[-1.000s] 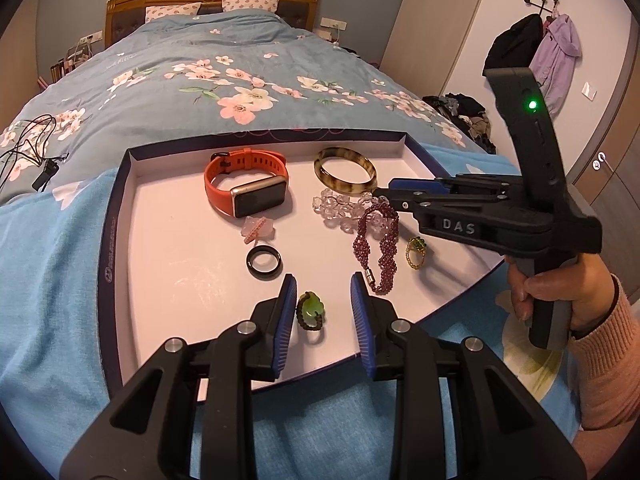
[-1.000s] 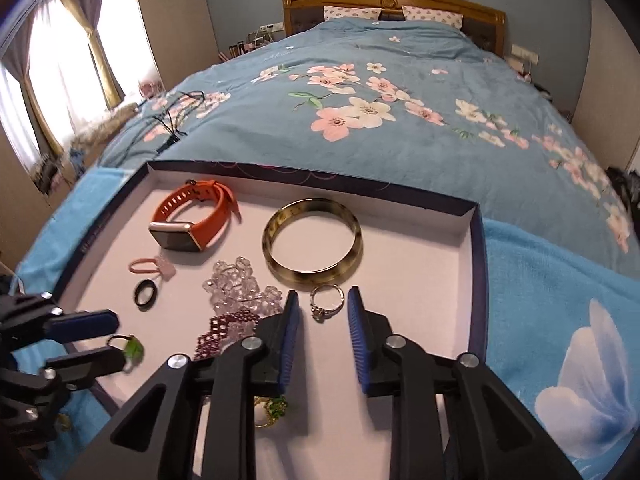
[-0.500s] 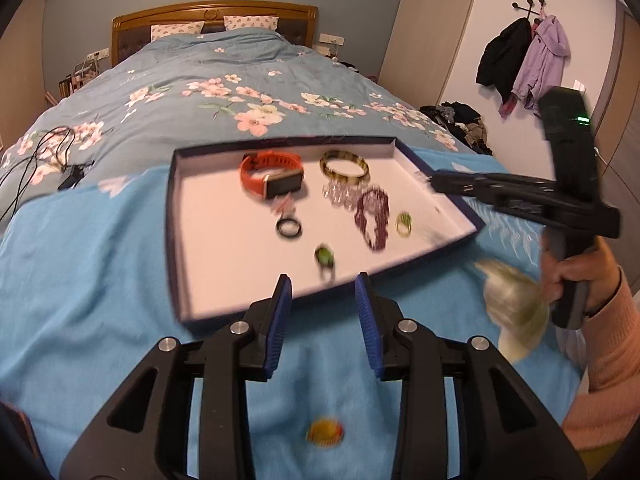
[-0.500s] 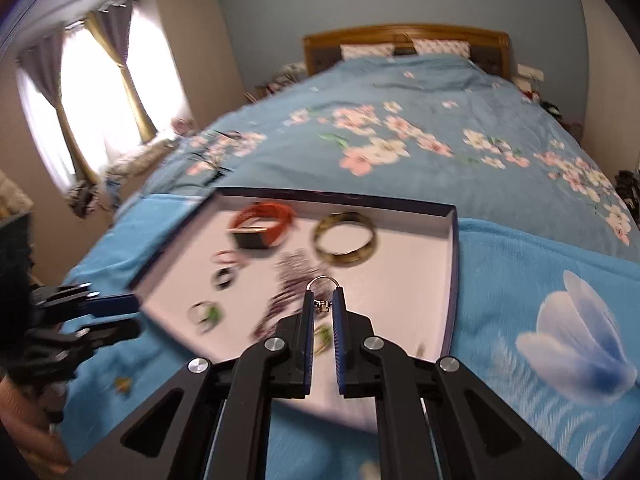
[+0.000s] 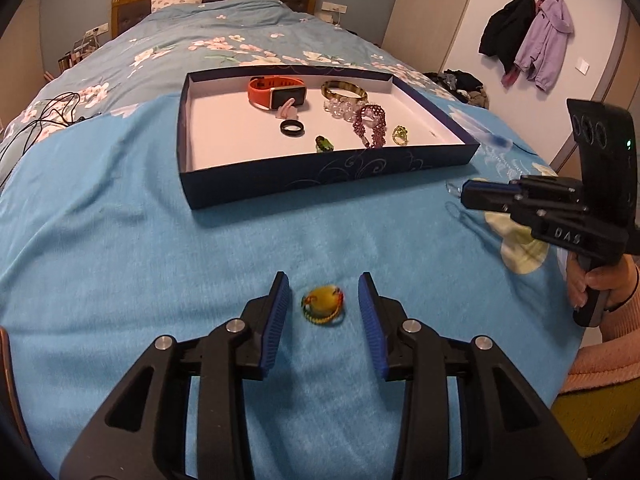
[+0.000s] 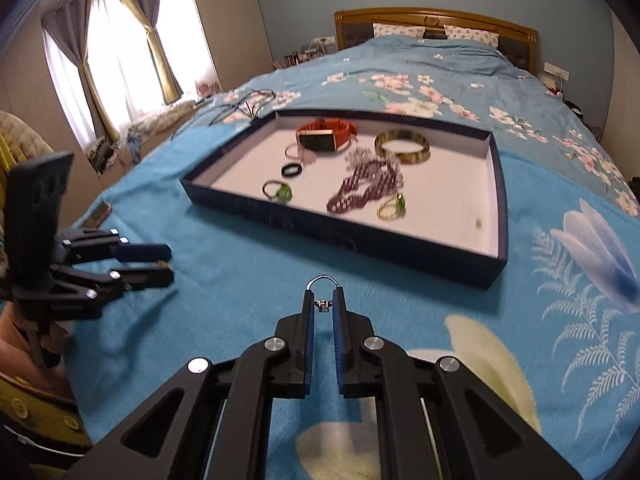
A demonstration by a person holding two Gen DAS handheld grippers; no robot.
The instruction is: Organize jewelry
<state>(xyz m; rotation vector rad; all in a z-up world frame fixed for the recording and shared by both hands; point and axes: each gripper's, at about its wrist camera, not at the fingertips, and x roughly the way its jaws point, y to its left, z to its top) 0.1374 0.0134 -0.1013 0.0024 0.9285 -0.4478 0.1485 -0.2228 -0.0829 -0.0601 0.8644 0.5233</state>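
Observation:
A dark blue tray (image 5: pixel 328 178) (image 6: pixel 348 236) lies on the blue blanket and holds an orange watch (image 5: pixel 276 92), a bangle (image 5: pixel 344 90), a purple bead bracelet (image 5: pixel 370 124), a black ring (image 5: pixel 292 128) and green rings (image 5: pixel 324 144). My left gripper (image 5: pixel 323 306) is open, its jaws on either side of a yellow-green beaded ring (image 5: pixel 323 305) lying on the blanket. My right gripper (image 6: pixel 323 300) is shut on a silver ring (image 6: pixel 322 282), held over the blanket in front of the tray; it also shows in the left wrist view (image 5: pixel 466 196).
The bed with a floral duvet (image 5: pixel 224 52) stretches behind the tray. Cables (image 5: pixel 44 112) lie at the left of the bed. Coats (image 5: pixel 528 40) hang on the right wall. A window with curtains (image 6: pixel 116 60) is on the left side of the room.
Both grippers have pulled back from the tray to the near blanket. My right gripper closed on the silver ring and lifted it out. My left gripper now straddles the yellow-green ring.

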